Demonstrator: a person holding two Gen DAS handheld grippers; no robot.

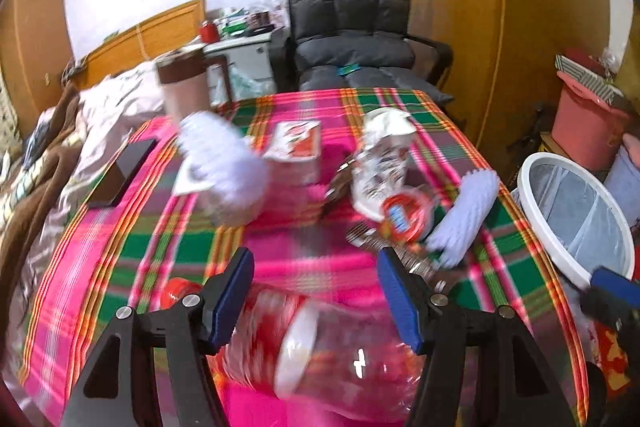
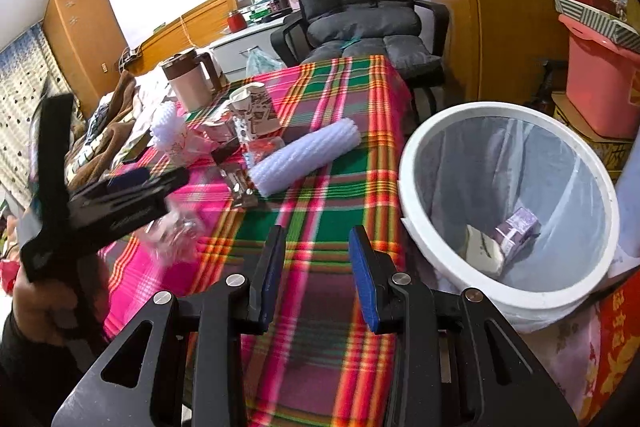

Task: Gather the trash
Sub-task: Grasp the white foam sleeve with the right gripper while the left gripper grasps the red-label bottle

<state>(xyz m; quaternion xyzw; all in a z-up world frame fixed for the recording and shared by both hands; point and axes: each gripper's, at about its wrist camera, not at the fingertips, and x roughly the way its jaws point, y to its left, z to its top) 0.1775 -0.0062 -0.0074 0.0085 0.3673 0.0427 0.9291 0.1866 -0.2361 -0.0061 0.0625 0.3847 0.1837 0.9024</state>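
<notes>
Left jaws spread over a clear bottle on the bench; right jaws apart and empty beside the bin.

I see my left gripper point(image 1: 316, 295) with jaws spread wide around a clear plastic bottle point(image 1: 320, 355) with a red label, lying on its side on the plaid-covered bench point(image 1: 192, 239); the pads do not press on it. My right gripper point(image 2: 318, 275) holds its jaws partly apart with nothing between them, over the bench edge near the white trash bin point(image 2: 508, 207), which holds a small purple carton point(image 2: 516, 231). Further trash remains mid-bench: a paper cup point(image 1: 384, 155) and a white foam sleeve point(image 1: 468, 215).
</notes>
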